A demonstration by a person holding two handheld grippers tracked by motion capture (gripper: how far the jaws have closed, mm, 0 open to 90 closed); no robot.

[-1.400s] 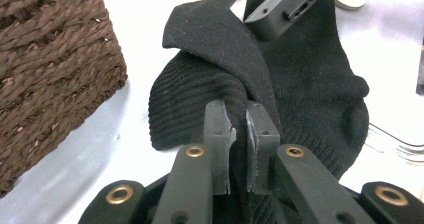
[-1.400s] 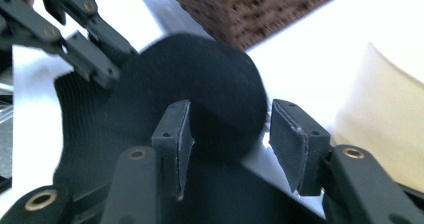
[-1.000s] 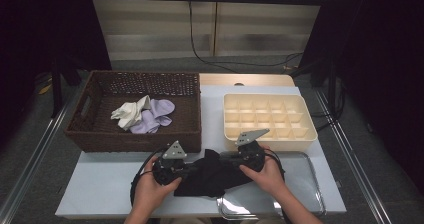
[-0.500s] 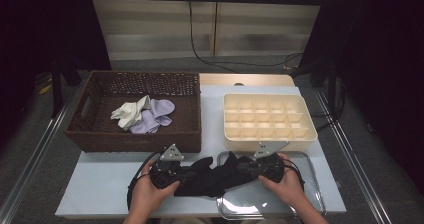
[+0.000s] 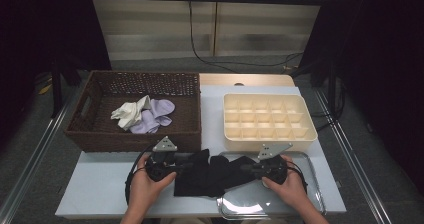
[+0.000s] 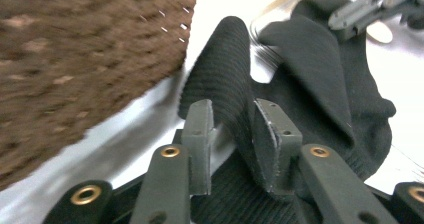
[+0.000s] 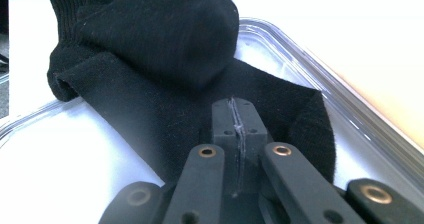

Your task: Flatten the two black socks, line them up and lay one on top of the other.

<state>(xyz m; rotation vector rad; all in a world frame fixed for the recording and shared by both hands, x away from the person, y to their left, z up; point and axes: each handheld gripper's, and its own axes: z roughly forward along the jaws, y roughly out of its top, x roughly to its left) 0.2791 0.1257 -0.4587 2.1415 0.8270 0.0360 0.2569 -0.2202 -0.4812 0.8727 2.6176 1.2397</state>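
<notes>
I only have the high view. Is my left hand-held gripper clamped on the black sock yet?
Observer: No. The left hand-held gripper has its jaws apart, straddling a raised fold of the black ribbed fabric sock.
Operator: And the right one?
Observer: The right hand-held gripper has its jaws pressed together on the sock's edge.
Operator: Where does that end lie?
Observer: Inside the rim of the clear plastic tray.

Both hands hold a left gripper [image 5: 161, 165] and right gripper [image 5: 270, 166] at a black sock [image 5: 210, 174] stretched between them.
</notes>
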